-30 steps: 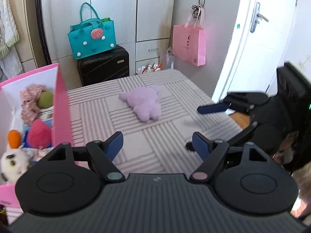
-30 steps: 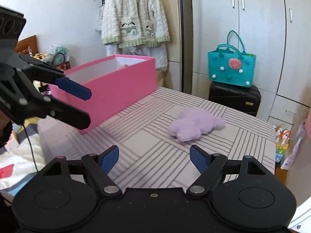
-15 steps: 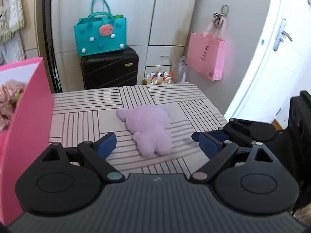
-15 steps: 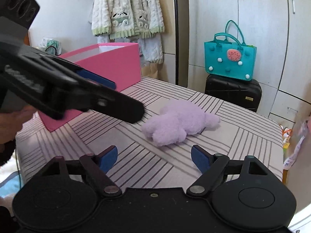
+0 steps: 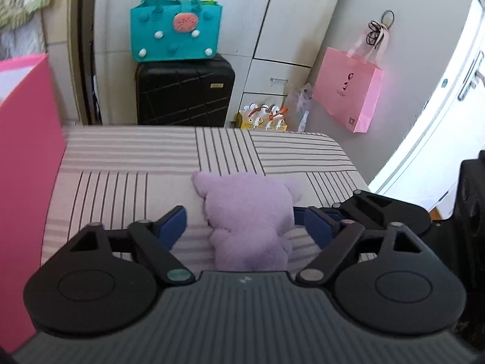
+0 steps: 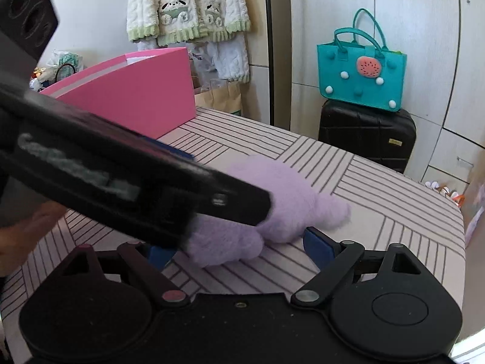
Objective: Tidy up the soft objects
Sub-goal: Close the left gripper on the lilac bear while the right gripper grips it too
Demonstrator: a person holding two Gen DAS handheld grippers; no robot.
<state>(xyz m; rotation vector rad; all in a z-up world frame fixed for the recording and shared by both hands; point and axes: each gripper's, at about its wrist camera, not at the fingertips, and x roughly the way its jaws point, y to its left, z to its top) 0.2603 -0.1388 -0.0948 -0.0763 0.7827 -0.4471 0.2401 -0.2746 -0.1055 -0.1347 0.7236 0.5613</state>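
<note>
A purple plush toy (image 5: 248, 212) lies flat on the striped table cloth (image 5: 121, 157). My left gripper (image 5: 244, 226) straddles the toy's near end. Its jaws are closing, and a gap still shows at the left pad. In the right wrist view the plush toy (image 6: 288, 206) lies just ahead of my right gripper (image 6: 239, 250). Those jaws are opening, with the toy's near lobe between the fingertips, and they grip nothing. The left gripper's body (image 6: 136, 182) crosses that view as a blurred black bar and hides part of the toy. A pink box (image 5: 24, 151) stands at the table's left.
Behind the table a teal felt bag (image 5: 175, 27) sits on a black suitcase (image 5: 185, 91). A pink paper bag (image 5: 348, 88) hangs on the wall by a white door. A fluffy cardigan (image 6: 185, 6) hangs behind the pink box (image 6: 136, 103). A hand (image 6: 18, 236) shows at the left.
Both grippers have come forward and down onto the purple plush toy, which now lies between both pairs of fingers. The left gripper has swung away from the pink box's open top.
</note>
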